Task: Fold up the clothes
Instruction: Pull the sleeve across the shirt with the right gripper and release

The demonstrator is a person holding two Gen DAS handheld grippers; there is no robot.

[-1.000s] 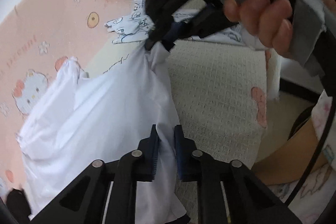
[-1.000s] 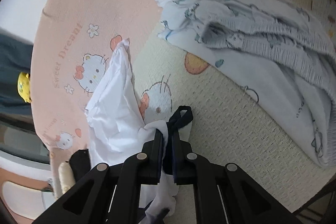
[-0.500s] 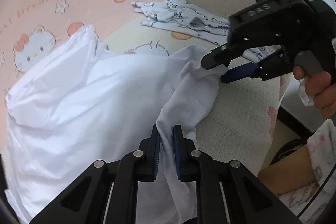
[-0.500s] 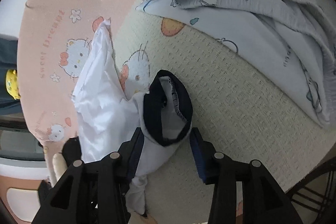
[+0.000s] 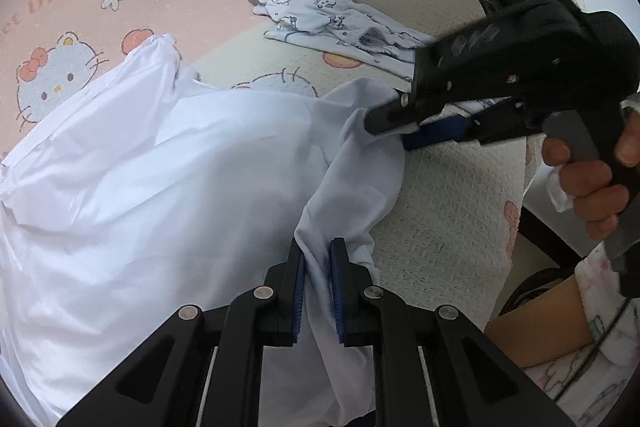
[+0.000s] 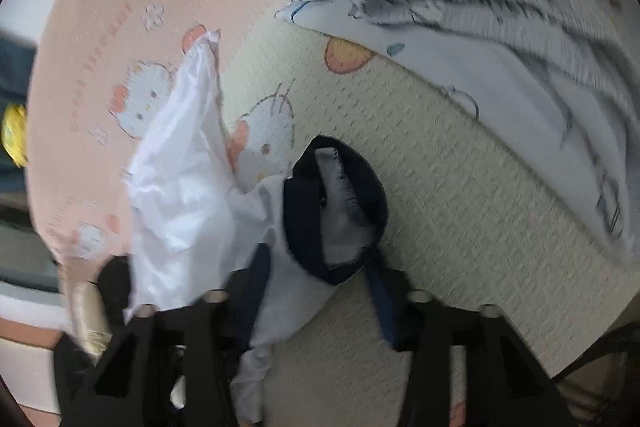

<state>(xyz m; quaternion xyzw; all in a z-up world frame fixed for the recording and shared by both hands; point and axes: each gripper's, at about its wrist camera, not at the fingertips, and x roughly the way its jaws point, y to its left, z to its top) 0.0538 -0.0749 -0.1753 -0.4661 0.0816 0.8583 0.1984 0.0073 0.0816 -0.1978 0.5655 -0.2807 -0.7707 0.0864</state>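
Release comes at the right gripper (image 6: 316,291): clamped on the dark-trimmed cuff (image 6: 336,215) a second ago, its jaws sprang wide and are closing again, the cuff lying loose between them, seemingly being re-gripped. The left gripper (image 5: 318,291) stays pinched on a fold of the white shirt (image 5: 160,167), which spreads over the cartoon-print blanket (image 5: 440,207) to its left, near patterned pyjamas (image 6: 460,27).

My right claw's view is blurry. The white shirt (image 5: 168,187) runs off the picture's edge, under my left claw (image 5: 318,291).
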